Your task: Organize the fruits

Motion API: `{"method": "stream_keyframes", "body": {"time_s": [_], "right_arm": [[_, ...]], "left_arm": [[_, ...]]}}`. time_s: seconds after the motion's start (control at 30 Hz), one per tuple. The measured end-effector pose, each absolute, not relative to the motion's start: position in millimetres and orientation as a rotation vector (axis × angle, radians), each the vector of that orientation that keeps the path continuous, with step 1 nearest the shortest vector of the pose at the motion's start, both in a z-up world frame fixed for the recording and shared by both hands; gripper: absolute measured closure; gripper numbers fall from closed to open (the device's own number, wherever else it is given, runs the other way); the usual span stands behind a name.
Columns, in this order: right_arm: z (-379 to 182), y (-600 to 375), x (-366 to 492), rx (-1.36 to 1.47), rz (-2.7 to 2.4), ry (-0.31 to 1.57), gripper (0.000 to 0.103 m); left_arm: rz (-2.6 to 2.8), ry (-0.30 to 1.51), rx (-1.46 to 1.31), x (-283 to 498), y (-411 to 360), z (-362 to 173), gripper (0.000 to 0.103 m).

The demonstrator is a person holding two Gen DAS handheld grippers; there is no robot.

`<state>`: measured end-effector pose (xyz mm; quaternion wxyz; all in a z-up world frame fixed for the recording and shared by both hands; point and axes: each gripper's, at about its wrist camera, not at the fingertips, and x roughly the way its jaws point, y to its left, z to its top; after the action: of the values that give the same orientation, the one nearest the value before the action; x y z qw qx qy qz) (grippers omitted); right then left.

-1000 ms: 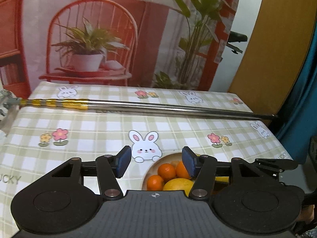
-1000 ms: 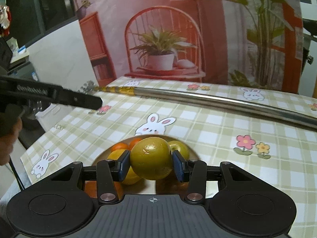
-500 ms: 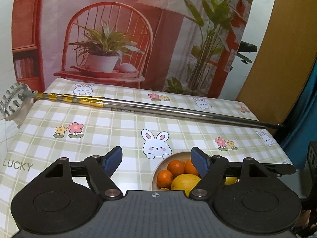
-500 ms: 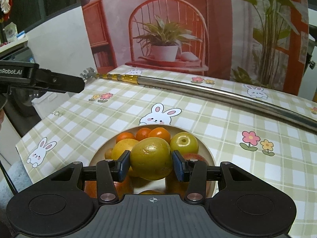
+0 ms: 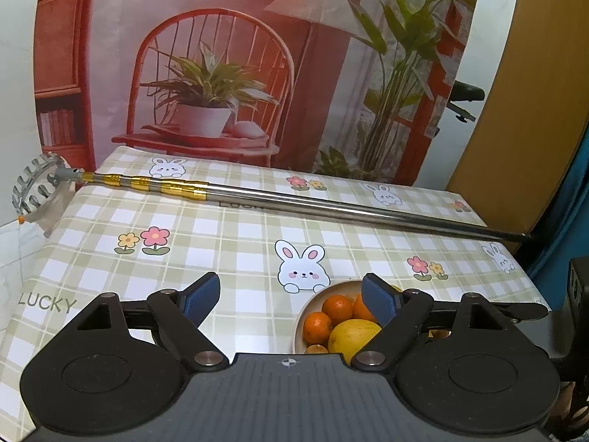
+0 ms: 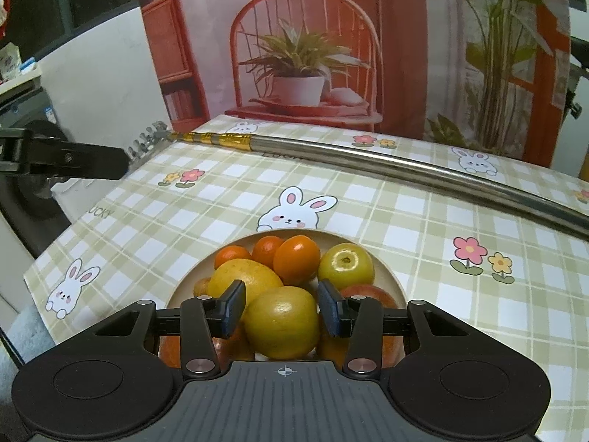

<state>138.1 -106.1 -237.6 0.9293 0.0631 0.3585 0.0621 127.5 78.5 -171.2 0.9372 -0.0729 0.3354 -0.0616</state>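
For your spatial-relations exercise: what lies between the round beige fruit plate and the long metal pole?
Only checked tablecloth with a printed white rabbit lies between the plate and the pole, clearest in the right wrist view.

The right gripper (image 6: 281,307) sits spread around a yellow-green fruit (image 6: 282,321) over the fruit-filled plate (image 6: 386,274).

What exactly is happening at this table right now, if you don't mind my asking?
A person is sorting fruit with two tools. The right hand-held gripper sits over the plate of fruit with a yellow-green fruit between its fingers; the pads show slight gaps, so it looks just released or about to be gripped. The left hand-held gripper hangs open and empty beside the plate. A long metal pole lies across the checked tablecloth.
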Motion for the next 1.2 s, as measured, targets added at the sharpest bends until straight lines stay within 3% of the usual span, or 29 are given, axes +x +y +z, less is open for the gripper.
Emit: {"method": "stream_keyframes", "body": {"time_s": [0.27, 0.47, 0.57, 0.63, 0.77, 1.2], "right_arm": [[-237.5, -105.1, 135.8, 0.130, 0.121, 0.738, 0.062], [-224.4, -109.3, 127.8, 0.129, 0.083, 0.702, 0.058], [-209.6, -115.3, 121.0, 0.128, 0.043, 0.666, 0.036], [-197.5, -120.9, 116.1, 0.127, 0.019, 0.633, 0.013], [-167.4, -132.6, 105.0, 0.127, -0.014, 0.562, 0.000], [-65.2, -152.6, 59.0, 0.110, -0.114, 0.376, 0.000]], "left_arm": [[-0.122, 0.680, -0.151, 124.9, 79.7, -169.0, 0.015], [-0.117, 0.638, -0.152, 118.3, 81.3, -156.2, 0.007], [-0.100, 0.602, -0.138, 113.7, 79.1, -144.4, 0.003], [-0.087, 0.577, -0.127, 110.2, 77.3, -134.7, 0.000], [-0.050, 0.535, -0.101, 103.9, 70.9, -110.6, 0.000], [-0.024, 0.368, -0.062, 73.1, 42.1, -25.2, 0.000]]}}
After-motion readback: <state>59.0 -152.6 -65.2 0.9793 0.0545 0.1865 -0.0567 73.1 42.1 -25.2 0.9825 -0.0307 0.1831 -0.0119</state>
